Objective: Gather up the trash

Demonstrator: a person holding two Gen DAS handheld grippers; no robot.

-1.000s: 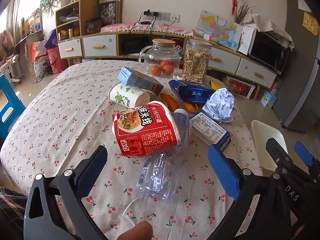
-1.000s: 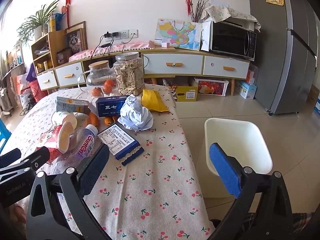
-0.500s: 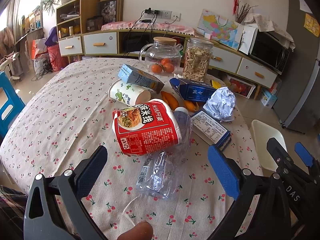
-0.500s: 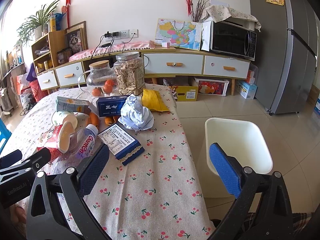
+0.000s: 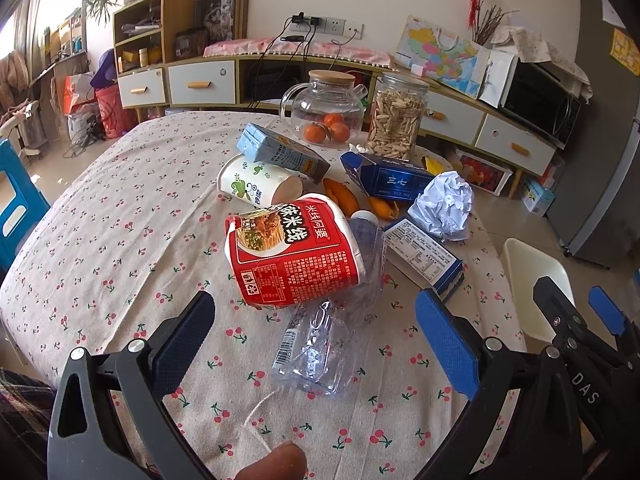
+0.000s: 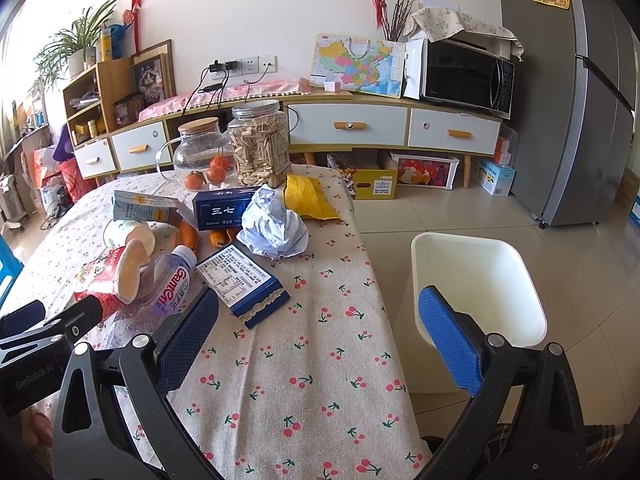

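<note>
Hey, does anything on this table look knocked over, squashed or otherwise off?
Yes. The red noodle cup lies on its side, leaning on a crushed clear plastic bottle. Behind it a white paper cup is tipped over too, with a light blue carton lying across it. A crumpled paper ball sits nearby.

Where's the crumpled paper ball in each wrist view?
Left wrist: crumpled paper ball right of centre, beyond the flat blue box.
Right wrist: crumpled paper ball left of centre, in front of the yellow packet.
Shared landmark: the snack jar behind it.
</note>
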